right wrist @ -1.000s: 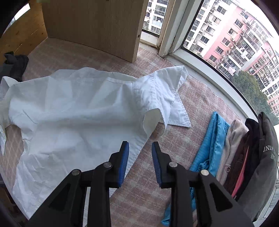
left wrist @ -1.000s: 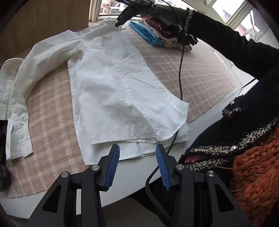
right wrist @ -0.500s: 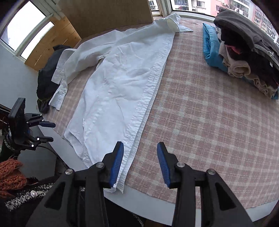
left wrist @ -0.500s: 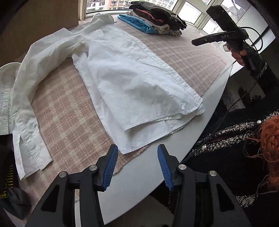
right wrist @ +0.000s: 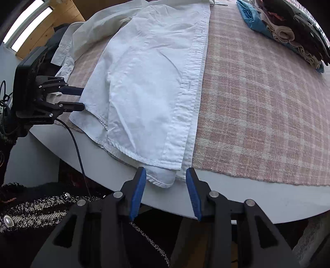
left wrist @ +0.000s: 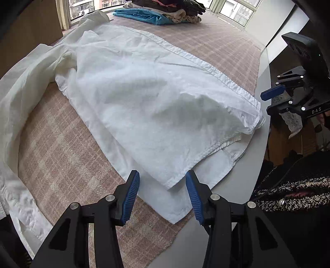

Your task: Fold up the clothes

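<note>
Lying just ahead of both fingers (left wrist: 132,193), the white shirt's (left wrist: 144,99) hem corners.

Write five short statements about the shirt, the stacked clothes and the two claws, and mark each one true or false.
1. The white shirt lies spread on a checked cloth. True.
2. The left claw is clamped on the shirt's hem. False: its closing pads flank the hem corner without pressing it.
3. A stack of folded clothes sits at the far end of the table. True.
4. The right claw holds a blue garment. False: it holds nothing; the shirt's corner lies before its pads.
5. The shirt's near corner hangs past the checked cloth onto the bare table edge. True.
</note>
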